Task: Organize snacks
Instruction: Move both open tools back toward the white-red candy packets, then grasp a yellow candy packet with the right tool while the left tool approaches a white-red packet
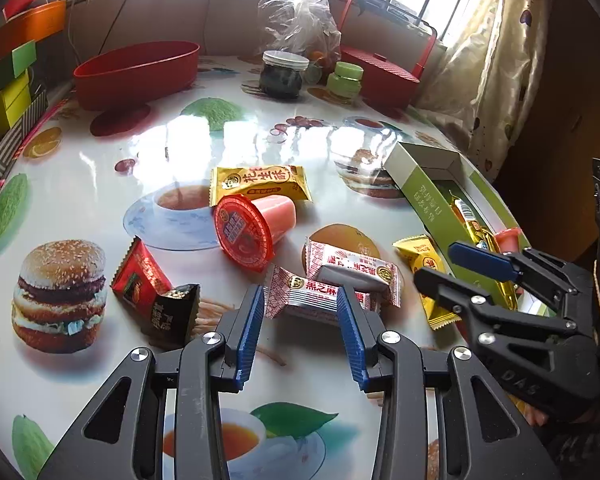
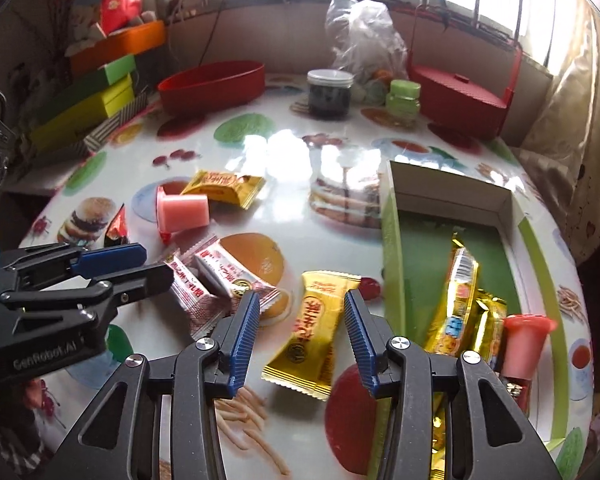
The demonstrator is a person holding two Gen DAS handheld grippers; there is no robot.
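**Both grippers held low, jaws apart**

The left black two-finger gripper with ribbed blue pads (image 1: 300, 300) reaches forward and slightly downward, its jaws spread wide with clear space between the pads. The right black two-finger gripper with ribbed blue pads (image 2: 302, 304) sits just beside it, in the same low, forward-tilted pose, jaws likewise parted. Seen from each other's camera, the two point roughly the same way, fingertips close together.
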